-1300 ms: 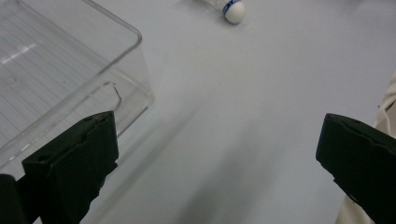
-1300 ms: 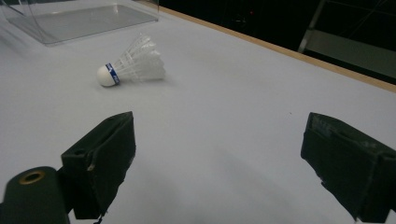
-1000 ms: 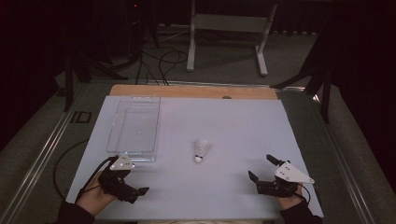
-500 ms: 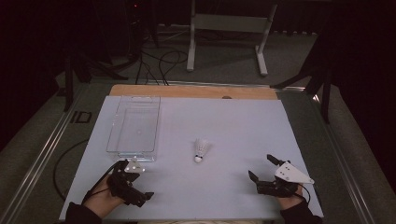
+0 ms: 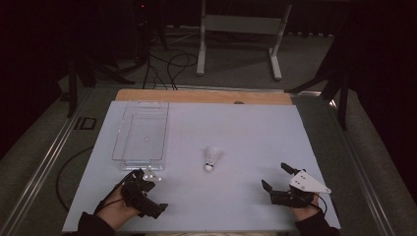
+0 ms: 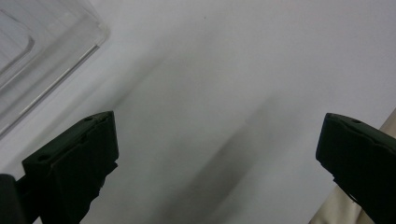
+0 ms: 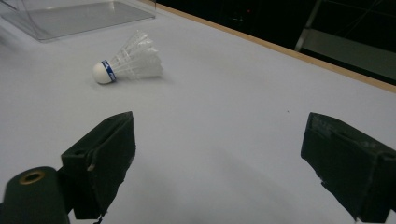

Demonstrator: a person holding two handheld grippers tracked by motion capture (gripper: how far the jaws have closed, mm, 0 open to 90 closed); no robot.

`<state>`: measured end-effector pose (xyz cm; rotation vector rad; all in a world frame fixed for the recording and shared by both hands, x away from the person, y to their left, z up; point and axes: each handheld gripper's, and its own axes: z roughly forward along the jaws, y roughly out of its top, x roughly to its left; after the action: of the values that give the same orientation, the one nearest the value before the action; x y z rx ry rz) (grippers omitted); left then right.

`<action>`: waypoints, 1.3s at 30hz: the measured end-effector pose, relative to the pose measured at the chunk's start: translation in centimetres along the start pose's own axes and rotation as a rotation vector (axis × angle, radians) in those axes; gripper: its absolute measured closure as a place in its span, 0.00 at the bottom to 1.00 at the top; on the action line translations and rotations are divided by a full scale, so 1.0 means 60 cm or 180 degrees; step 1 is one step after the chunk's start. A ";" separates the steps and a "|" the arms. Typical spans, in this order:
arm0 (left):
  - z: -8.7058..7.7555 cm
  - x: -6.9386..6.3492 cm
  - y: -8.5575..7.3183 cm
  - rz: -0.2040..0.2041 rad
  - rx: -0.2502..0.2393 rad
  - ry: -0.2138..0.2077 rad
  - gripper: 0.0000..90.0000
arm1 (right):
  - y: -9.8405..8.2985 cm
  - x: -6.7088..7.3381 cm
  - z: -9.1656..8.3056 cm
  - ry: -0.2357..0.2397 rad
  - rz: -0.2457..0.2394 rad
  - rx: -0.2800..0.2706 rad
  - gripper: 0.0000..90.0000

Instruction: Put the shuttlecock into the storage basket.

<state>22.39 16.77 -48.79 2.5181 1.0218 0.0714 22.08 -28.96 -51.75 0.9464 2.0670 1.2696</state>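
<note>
A white shuttlecock (image 5: 212, 157) lies on its side mid-table on the white sheet (image 5: 246, 132), cork toward me. In the right gripper view the shuttlecock (image 7: 130, 63) is ahead and to the left, with a blue band on its cork. A clear plastic tray (image 5: 141, 132) stands at the left with nothing in it. My left gripper (image 5: 147, 196) is just in front of the tray's near end, open and tilted down at the sheet. Between the jaws of my left gripper (image 6: 217, 126) is bare sheet, and the tray corner (image 6: 42, 51) sits top left. My right gripper (image 5: 275, 176) rests open at the front right. The right gripper's jaws (image 7: 219, 123) stand wide apart.
A wooden strip (image 5: 196, 96) runs along the table's far edge. A metal stand (image 5: 241, 24) and cables lie on the dark floor behind. A black cable (image 5: 64, 172) loops off the sheet's left side. Something beige (image 6: 369, 205) shows at the left gripper view's lower right.
My left gripper has shifted a little to the right and turned, now tipping down at the sheet. The right gripper, shuttlecock and tray have not moved.
</note>
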 end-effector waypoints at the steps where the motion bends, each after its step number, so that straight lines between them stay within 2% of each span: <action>1: 0.001 -0.002 0.002 0.0023 0.0028 -0.0006 0.00 | 0.000 0.000 0.000 -0.0001 0.0002 0.0000 0.11; 7: 0.005 -0.015 0.016 0.0004 0.0007 -0.0118 0.00 | 0.000 -0.001 -0.001 0.0009 0.0004 -0.0003 0.11; 12: 0.007 -0.025 0.027 0.0071 -0.0003 -0.0114 0.00 | 0.000 -0.001 -0.001 0.0013 0.0008 0.0016 0.11; 13: 0.008 -0.028 0.030 0.0082 0.0001 -0.0063 0.00 | 0.000 -0.001 -0.001 0.0015 0.0010 0.0015 0.11; 15: 0.010 -0.032 0.036 0.0038 0.0012 -0.0008 0.00 | 0.000 -0.001 -0.001 0.0016 0.0011 0.0021 0.11; 18: 0.013 -0.033 0.042 -0.0023 0.0007 0.0003 0.00 | 0.000 -0.001 -0.001 0.0018 0.0012 0.0023 0.11; 21: 0.014 -0.038 0.052 0.0002 0.0069 -0.0065 0.00 | 0.000 -0.001 -0.001 0.0013 0.0009 0.0029 0.11; 26: 0.015 -0.044 0.065 0.0059 0.0083 -0.0084 0.00 | 0.000 -0.001 0.000 0.0012 0.0007 0.0027 0.11; 39: 0.015 -0.051 0.107 -0.0008 0.0045 -0.0120 0.00 | 0.000 -0.001 -0.002 0.0018 0.0008 0.0029 0.11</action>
<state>24.55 10.26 -46.71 2.5210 1.0139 0.0158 22.05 -29.05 -51.68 0.9508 2.0781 1.2667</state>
